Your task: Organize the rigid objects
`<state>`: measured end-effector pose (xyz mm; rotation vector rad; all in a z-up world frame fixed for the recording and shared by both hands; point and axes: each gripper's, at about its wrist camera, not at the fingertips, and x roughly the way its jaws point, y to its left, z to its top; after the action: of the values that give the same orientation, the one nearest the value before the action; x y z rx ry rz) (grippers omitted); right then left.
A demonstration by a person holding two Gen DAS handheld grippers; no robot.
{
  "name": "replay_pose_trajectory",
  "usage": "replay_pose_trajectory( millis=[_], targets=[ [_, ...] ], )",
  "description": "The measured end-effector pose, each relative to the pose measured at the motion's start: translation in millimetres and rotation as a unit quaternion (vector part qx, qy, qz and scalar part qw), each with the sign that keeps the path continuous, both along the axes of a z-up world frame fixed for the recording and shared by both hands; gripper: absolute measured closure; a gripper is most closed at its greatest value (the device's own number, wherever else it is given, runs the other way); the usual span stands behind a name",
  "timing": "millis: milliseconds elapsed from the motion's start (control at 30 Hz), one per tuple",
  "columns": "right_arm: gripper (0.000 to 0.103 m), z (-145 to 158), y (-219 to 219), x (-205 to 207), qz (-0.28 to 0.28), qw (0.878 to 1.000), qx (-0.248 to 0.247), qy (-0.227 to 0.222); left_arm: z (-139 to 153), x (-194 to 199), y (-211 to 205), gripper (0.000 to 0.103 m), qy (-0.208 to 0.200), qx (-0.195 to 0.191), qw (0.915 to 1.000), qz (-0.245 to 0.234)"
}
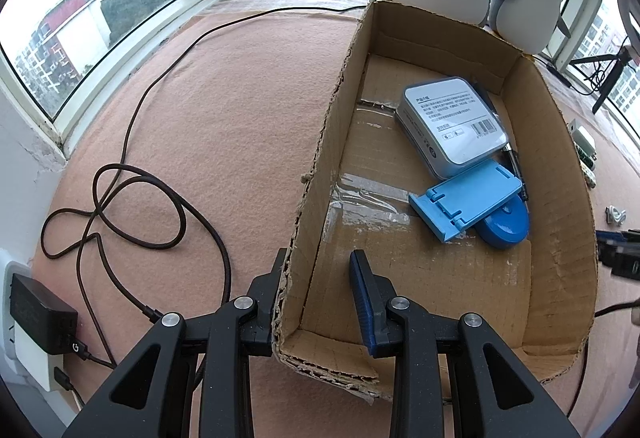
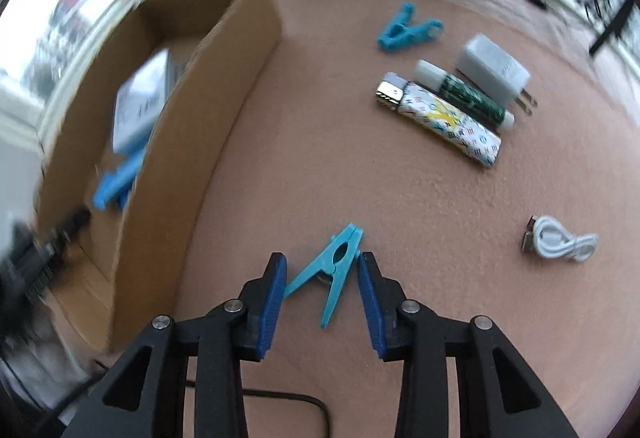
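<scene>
The left gripper (image 1: pixel 320 270) is clamped on the torn near wall of the cardboard box (image 1: pixel 560 166), lower centre. At lower centre of the right view, the right gripper (image 2: pixel 322 270) stands jaws apart around a blue clothespin (image 2: pixel 332 270) on open carpet (image 2: pixel 400 198), the box wall just left

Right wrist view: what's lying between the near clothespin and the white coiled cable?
Nothing. In the right wrist view the stretch from the near clothespin to the coiled cable is bare pink mat; the lighter lies farther back.
</scene>
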<state>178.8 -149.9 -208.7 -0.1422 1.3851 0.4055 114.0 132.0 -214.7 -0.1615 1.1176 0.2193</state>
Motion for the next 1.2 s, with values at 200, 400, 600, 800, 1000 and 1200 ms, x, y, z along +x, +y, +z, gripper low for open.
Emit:
replay_pose_trajectory(
  millis=[200, 400, 600, 800, 1000, 1200],
  targets=[
    [0.070, 0, -6, -8, 0.011, 1.000, -0.018, -0.013, 0, 0, 0, 0.071, -0.001, -0.002, 1.0000, 0.000],
    [0.071, -2, -20, -7, 0.008, 1.000, -0.015, -0.011, 0, 0, 0, 0.071, -0.002, -0.003, 1.0000, 0.000],
    [0.075, -2, -1, -10, 0.053, 0.997, -0.047, -0.036, 0, 0, 1, 0.071, -0.002, -0.005, 1.0000, -0.001],
    [0.081, 0, 2, -11, 0.068, 0.996, -0.048, -0.038, -1, 0, 1, 0.071, -0.003, -0.006, 1.0000, 0.000],
    [0.081, 19, -5, -5, 0.049, 0.997, -0.017, -0.048, -1, 0, 2, 0.071, -0.003, -0.006, 1.0000, 0.000],
    [0.081, 69, 2, -9, 0.062, 0.993, 0.052, -0.086, -1, 0, 2, 0.071, -0.003, -0.006, 1.0000, 0.000]
  ],
)
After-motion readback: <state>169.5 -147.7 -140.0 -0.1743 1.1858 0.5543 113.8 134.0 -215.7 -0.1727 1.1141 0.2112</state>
